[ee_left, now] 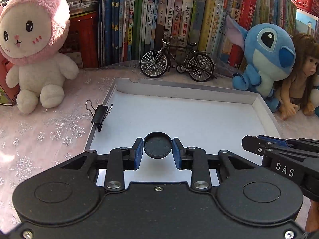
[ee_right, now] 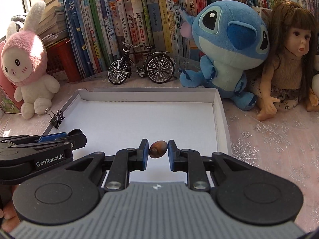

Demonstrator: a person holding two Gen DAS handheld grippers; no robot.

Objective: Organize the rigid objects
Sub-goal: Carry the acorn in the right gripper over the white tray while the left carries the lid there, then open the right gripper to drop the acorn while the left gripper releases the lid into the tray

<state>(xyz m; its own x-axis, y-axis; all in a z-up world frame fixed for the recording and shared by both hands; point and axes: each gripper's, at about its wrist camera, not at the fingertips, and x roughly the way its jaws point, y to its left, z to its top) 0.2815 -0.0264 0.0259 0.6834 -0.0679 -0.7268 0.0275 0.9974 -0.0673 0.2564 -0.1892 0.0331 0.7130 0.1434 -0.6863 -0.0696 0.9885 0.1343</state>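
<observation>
My left gripper [ee_left: 157,148] is shut on a round black cap [ee_left: 157,147] and holds it above the near part of a shallow white box tray [ee_left: 199,93]. My right gripper [ee_right: 158,149] is shut on a small brown nut [ee_right: 158,149] and holds it above the same tray [ee_right: 151,95]. The two grippers are side by side; the right one shows at the right edge of the left wrist view [ee_left: 283,149], the left one at the left edge of the right wrist view [ee_right: 39,145]. A black binder clip [ee_left: 99,114] is clipped on the tray's left wall.
A model bicycle [ee_left: 177,63] stands behind the tray before a row of books [ee_left: 179,10]. A pink-hooded bunny plush [ee_left: 35,47] sits at left, a blue plush [ee_left: 265,59] and a doll [ee_right: 289,59] at right. A lace cloth [ee_left: 39,135] covers the table.
</observation>
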